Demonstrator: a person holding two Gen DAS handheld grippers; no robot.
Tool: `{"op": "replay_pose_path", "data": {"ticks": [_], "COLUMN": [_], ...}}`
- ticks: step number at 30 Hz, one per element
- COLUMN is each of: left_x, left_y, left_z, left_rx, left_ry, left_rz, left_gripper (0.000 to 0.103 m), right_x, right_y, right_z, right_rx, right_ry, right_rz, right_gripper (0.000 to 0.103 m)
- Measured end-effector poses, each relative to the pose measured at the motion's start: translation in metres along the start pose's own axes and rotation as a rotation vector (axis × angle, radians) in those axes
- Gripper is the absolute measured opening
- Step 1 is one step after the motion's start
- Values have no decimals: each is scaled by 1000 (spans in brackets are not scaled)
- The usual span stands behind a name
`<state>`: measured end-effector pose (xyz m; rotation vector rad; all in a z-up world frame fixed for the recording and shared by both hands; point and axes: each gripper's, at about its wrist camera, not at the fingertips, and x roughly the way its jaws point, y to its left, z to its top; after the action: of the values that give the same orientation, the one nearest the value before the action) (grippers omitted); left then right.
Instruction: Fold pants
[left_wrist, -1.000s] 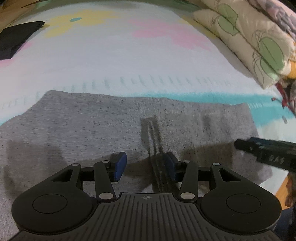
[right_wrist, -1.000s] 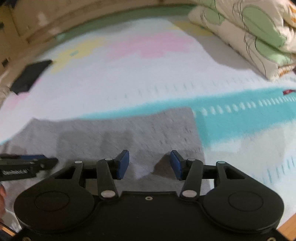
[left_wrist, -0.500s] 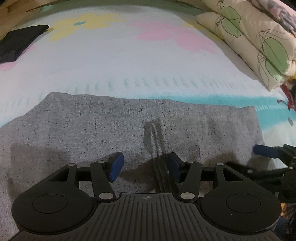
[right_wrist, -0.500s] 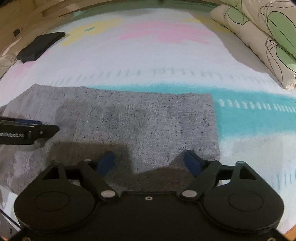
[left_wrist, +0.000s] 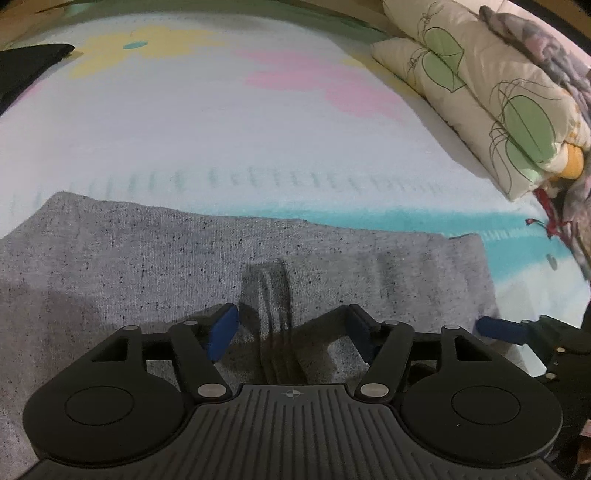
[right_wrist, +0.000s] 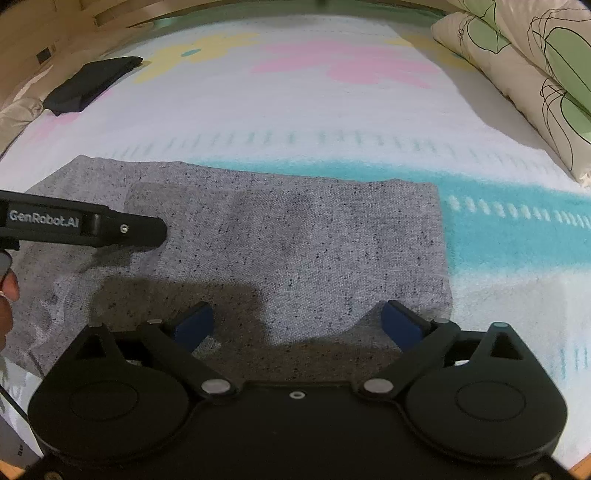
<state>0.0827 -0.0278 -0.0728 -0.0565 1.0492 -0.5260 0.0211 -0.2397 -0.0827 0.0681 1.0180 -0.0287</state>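
Note:
Grey speckled pants (left_wrist: 129, 266) (right_wrist: 314, 240) lie folded flat in a long band across the flowered bedspread (left_wrist: 221, 147). My left gripper (left_wrist: 291, 326) hovers low over their near edge with its jaws opening. A small raised ridge of cloth (left_wrist: 273, 291) stands between the pads, and neither pad touches it. My right gripper (right_wrist: 297, 321) is over the band's right end near its near edge. Its jaws are opening wide, with only flat cloth beneath. A black finger (right_wrist: 122, 229) of the left gripper reaches in from the left of the right wrist view.
A folded black garment (right_wrist: 92, 83) lies at the far left of the bed. Leaf-print pillows and a quilt (left_wrist: 498, 110) are stacked along the right side. A person's hand (right_wrist: 7, 291) shows at the left edge. Wooden bed frame runs behind.
Both pairs of jaws have widened, the right far more than the left. The right gripper has sunk slightly toward the cloth. The pants lie flat where they were.

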Motion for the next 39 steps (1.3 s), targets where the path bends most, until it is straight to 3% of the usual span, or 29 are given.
{"op": "replay_pose_path", "data": {"ticks": [7, 10, 15, 22, 24, 27, 32, 35, 39], "left_x": [-3, -2, -4, -22, -31, -48, -69, -48, -33], "left_y": [-11, -19, -15, -17, -18, -7, 14, 26, 44], "left_z": [-7, -10, -9, -14, -14, -12, -12, -14, -17], "left_rx": [44, 84, 32, 46, 53, -1, -25, -70, -116], "left_ry": [30, 23, 11, -51, -76, -89, -109, -32, 58], "left_rz": [-74, -49, -19, 29, 58, 40, 78, 80, 166], "left_gripper": [62, 62, 26, 8, 8, 8, 8, 12, 21], "right_x": [0, 0, -1, -4, -5, -11, -33, -34, -7], "right_y": [1, 1, 0, -4, -4, -7, -16, -13, -8], "right_z": [0, 1, 3, 5, 5, 8, 16, 21, 22], "right_rx": [-3, -3, -2, 25, 29, 53, 127, 134, 123], "right_ry": [3, 6, 12, 25, 28, 24, -46, -67, 20], "right_rz": [-1, 0, 3, 17, 17, 24, 76, 89, 56], "right_gripper": [99, 99, 99, 99, 98, 94, 94, 94, 90]}}
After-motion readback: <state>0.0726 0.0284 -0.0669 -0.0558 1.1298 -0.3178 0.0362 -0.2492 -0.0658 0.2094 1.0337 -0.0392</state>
